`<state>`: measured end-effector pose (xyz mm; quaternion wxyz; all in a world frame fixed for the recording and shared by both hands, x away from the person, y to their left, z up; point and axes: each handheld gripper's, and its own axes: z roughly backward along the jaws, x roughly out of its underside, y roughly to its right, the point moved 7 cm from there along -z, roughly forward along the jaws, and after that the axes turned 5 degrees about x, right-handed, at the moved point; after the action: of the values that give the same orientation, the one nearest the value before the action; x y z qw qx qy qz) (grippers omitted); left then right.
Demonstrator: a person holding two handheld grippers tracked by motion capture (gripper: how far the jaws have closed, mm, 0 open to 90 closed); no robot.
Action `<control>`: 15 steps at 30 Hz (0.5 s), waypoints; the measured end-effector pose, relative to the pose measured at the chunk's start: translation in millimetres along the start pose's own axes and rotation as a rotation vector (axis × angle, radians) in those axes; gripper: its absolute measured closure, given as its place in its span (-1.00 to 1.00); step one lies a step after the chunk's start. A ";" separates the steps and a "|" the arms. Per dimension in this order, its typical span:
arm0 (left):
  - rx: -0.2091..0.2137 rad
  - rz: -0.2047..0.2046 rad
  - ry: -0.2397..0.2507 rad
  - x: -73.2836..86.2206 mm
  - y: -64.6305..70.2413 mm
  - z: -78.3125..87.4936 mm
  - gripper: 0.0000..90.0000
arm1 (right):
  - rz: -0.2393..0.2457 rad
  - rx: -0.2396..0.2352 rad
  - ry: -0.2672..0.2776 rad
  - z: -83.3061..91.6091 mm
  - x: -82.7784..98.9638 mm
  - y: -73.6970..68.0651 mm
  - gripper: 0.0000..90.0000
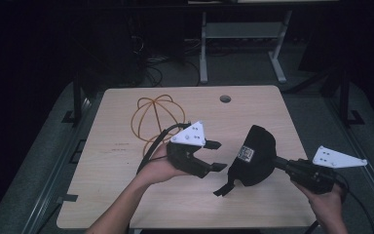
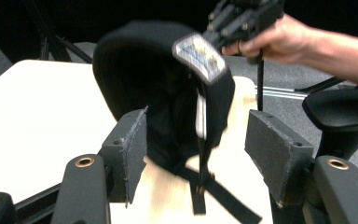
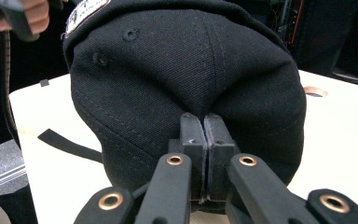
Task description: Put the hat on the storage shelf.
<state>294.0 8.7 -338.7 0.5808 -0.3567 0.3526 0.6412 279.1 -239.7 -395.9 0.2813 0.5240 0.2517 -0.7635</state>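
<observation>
A black cap (image 1: 256, 155) with a pale label patch on it is held just above the wooden table (image 1: 117, 165), right of centre. My right gripper (image 1: 275, 162) is shut on the cap's cloth, and in the right gripper view the jaws pinch a fold of the crown (image 3: 186, 70) at the gripper's tips (image 3: 204, 125). My left gripper (image 1: 216, 156) stands open a little to the left of the cap, jaws pointing at it. In the left gripper view the cap (image 2: 140, 79) and its hanging strap (image 2: 200, 186) lie beyond the open pads (image 2: 130, 144), not between them.
An orange wire sphere frame (image 1: 157, 117) lies at the back left of the table. A round cable hole (image 1: 225, 99) is near the far edge. Desk legs (image 1: 203, 48) and cables stand on the floor beyond. A black chair seat (image 2: 340, 109) is beside the table.
</observation>
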 end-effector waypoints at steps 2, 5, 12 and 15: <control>-0.005 -0.001 -0.013 7.6 0.1 1.7 -0.15 | -0.010 -0.002 -0.008 1.2 -1.7 2.2 0.97; -0.021 0.012 -0.014 18.3 0.6 3.8 -0.14 | -0.002 -0.002 -0.005 2.1 -5.1 5.7 0.97; -0.060 0.003 -0.045 42.4 1.2 5.6 -0.16 | -0.017 -0.006 -0.007 3.9 -10.9 9.2 0.97; -0.065 0.020 -0.040 52.9 0.8 6.5 -0.17 | -0.016 -0.006 -0.013 3.2 -12.6 10.8 0.97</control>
<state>289.1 40.4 -381.2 0.5695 -0.3588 0.3236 0.6650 288.2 -247.5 -383.9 0.2781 0.5160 0.2563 -0.7686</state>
